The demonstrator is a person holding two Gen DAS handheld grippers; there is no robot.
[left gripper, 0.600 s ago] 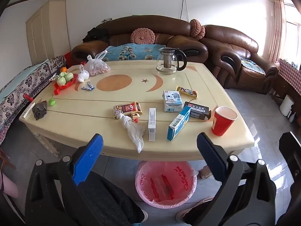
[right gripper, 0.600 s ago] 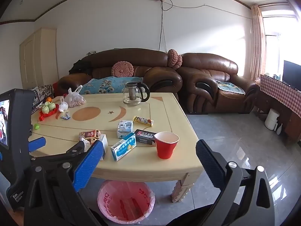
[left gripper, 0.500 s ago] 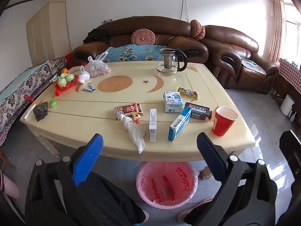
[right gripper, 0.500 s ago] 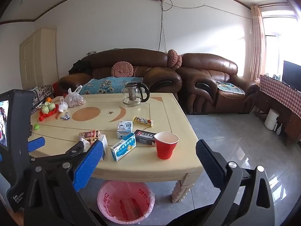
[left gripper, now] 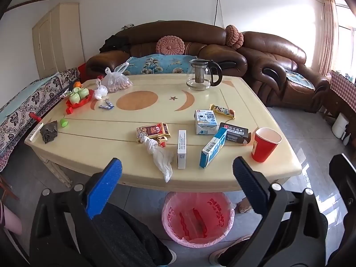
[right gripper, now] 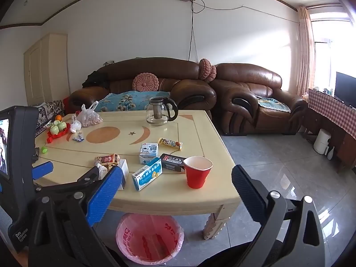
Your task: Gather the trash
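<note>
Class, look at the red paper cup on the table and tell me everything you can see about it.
The red cup is a tapered disposable cup, paper by its look, red outside and pale inside, with some print on its side. It stands upright and looks empty, near the table's front right corner. A dark box lies close beside it; whether they touch is unclear.

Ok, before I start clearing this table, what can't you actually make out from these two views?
- Red cup: its inside is hidden by its own rim in both views.
- White box: in the right wrist view, largely covered by the right gripper's blue finger.
- Pink-lined bin: far rim hidden under the table edge.
- Box labels: too small to read.
</note>
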